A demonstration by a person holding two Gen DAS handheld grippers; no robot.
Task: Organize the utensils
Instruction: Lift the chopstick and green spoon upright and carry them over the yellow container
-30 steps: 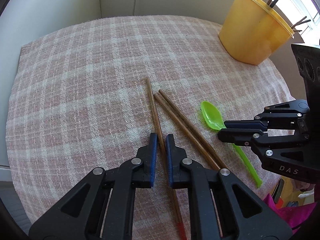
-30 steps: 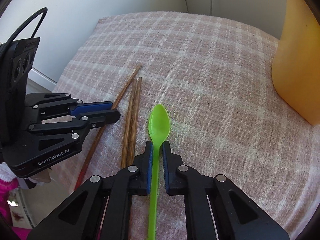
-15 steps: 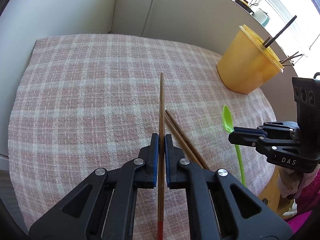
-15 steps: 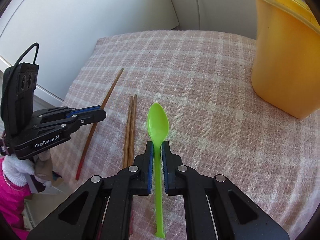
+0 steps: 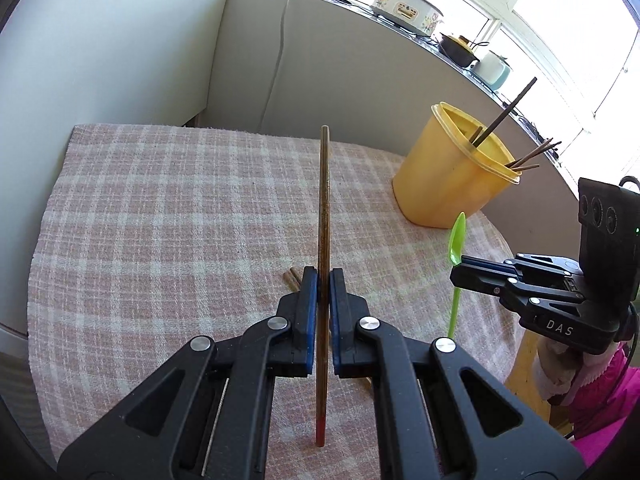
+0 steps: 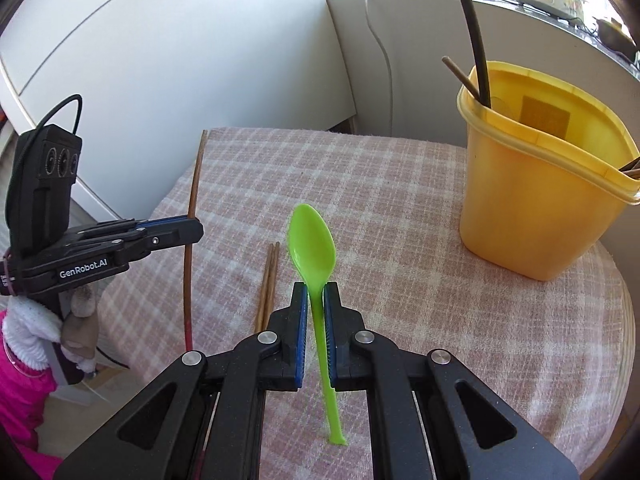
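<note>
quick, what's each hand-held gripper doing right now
Left hand-held gripper: shut on the red-tipped brown wooden chopstick.
Right hand-held gripper: shut on the bright green plastic spoon.

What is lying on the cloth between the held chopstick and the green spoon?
Two brown chopsticks lie side by side on the checked cloth, between the held chopstick and the green spoon. The right wrist view shows this best.

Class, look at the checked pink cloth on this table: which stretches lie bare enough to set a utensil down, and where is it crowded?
The checked pink cloth is bare across its far-left stretch, and between the two brown wooden chopsticks and the yellow plastic tub. It is crowded around those chopsticks, where both grippers hover.
</note>
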